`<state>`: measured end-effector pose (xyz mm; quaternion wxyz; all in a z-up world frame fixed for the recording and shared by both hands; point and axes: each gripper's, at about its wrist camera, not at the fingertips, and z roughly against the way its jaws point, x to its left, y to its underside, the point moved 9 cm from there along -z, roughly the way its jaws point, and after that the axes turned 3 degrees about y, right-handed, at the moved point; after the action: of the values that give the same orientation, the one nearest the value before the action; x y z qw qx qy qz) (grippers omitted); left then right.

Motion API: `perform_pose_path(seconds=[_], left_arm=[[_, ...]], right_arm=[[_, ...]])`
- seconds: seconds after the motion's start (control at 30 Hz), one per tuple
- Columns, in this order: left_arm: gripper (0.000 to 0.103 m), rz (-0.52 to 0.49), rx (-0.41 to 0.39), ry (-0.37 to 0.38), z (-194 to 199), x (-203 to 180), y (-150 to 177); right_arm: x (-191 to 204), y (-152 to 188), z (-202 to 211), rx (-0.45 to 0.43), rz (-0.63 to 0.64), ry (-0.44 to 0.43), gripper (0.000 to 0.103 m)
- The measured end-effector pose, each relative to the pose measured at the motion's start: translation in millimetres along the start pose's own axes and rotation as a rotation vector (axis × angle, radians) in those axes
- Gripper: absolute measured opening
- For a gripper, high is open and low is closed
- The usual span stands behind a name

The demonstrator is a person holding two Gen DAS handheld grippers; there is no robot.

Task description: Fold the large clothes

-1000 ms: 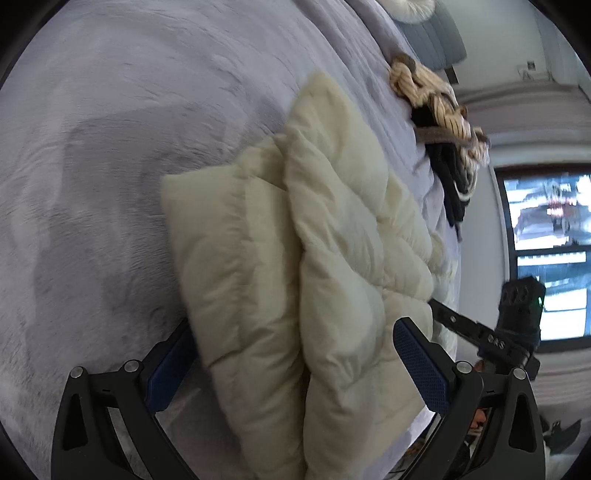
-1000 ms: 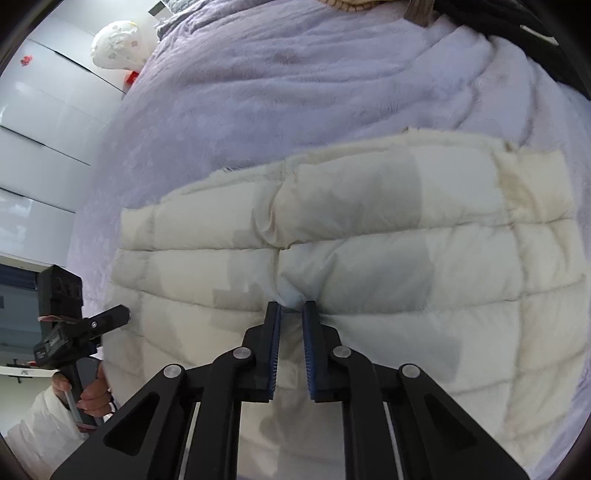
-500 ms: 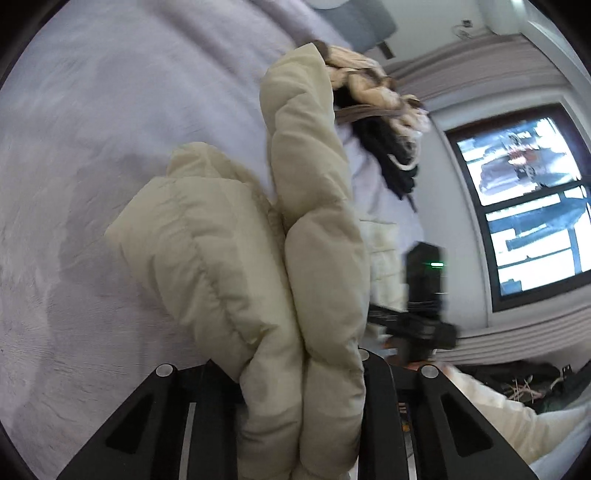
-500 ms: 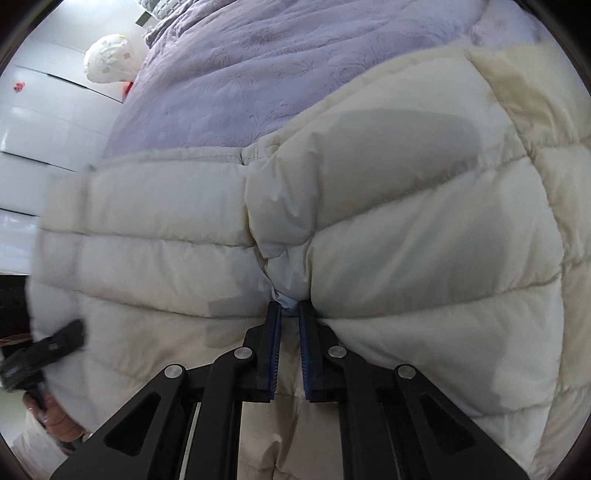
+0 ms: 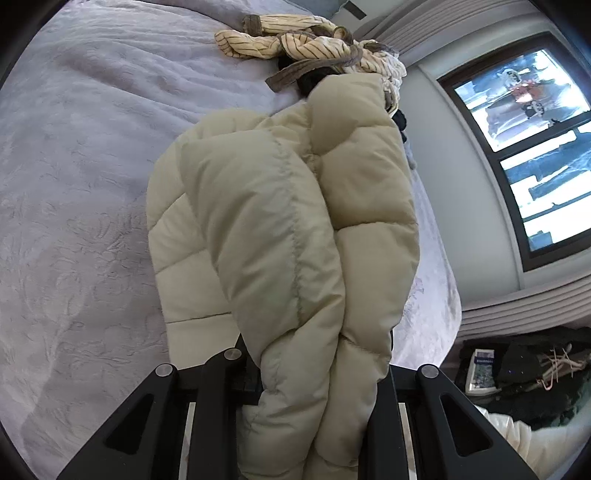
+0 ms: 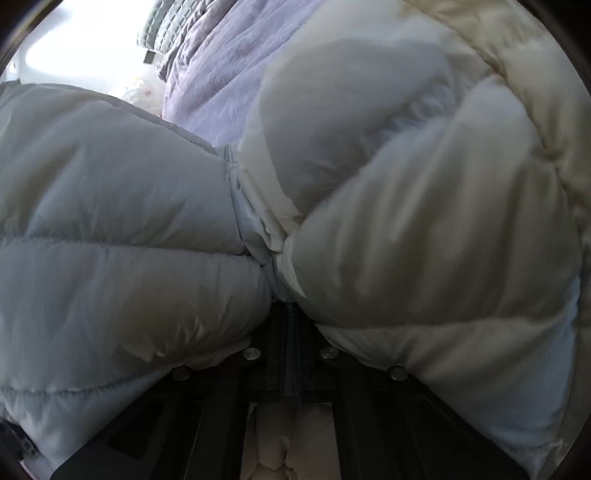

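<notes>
A cream quilted puffer jacket [image 5: 280,229] is lifted off the lilac bed cover [image 5: 74,184]. My left gripper [image 5: 314,369] is shut on a thick bunch of the jacket, which hangs over and hides the fingertips. In the right wrist view the same jacket [image 6: 424,221] fills almost the whole frame, bulging on both sides of my right gripper [image 6: 290,310], which is shut on a pinch of its fabric. The bed cover [image 6: 229,74] shows behind at the top.
A heap of striped cream and dark clothes [image 5: 314,51] lies at the far edge of the bed. A window [image 5: 524,147] and curtains are to the right. Dark bags and clutter [image 5: 517,365] sit on the floor at the lower right. A grey pillow [image 6: 162,33] lies at the bed's far end.
My left gripper has shut on the jacket. Both grippers have raised it off the bed, and it now bunches and hangs close to both cameras.
</notes>
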<state>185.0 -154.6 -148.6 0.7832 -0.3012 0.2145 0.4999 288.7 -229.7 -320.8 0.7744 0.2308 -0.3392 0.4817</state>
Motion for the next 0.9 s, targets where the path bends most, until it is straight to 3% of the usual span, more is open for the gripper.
perform_pose_path(seconds=[0.2,0.37,0.4,0.43,0.47,0.5,0.53,0.6,0.73,0.9], left_arm=[[0.024,0.008,0.010,-0.050,3,7,12],[0.024,0.016,0.034,-0.091,-12,-4,15],[0.024,0.015,0.036,-0.095,-13,-4,15],[0.024,0.014,0.041,-0.103,-16,-7,14],[0.024,0.013,0.045,-0.110,-19,-9,14],[0.024,0.014,0.051,-0.119,-22,-11,13],[0.024,0.015,0.056,-0.126,-25,-13,13],[0.024,0.019,0.070,-0.138,-32,-18,13],[0.024,0.008,0.099,-0.158,-52,-33,6],[0.025,-0.050,0.131,-0.086,-94,-66,4]], right_arm=[[3,1,24,0.028,-0.024,-0.059,0.003],[-1,6,100,-0.049,0.005,-0.076,0.008],[-6,8,115,-0.072,0.015,-0.054,0.021],[-14,11,135,-0.104,0.027,-0.011,0.043],[-22,15,148,-0.127,0.039,0.029,0.053],[-30,18,161,-0.151,0.053,0.078,0.058],[-44,23,176,-0.175,0.074,0.160,0.057],[-64,34,188,-0.182,0.078,0.236,0.055],[-98,53,188,-0.144,0.005,0.199,0.019],[-127,57,167,-0.138,-0.070,0.107,0.015]])
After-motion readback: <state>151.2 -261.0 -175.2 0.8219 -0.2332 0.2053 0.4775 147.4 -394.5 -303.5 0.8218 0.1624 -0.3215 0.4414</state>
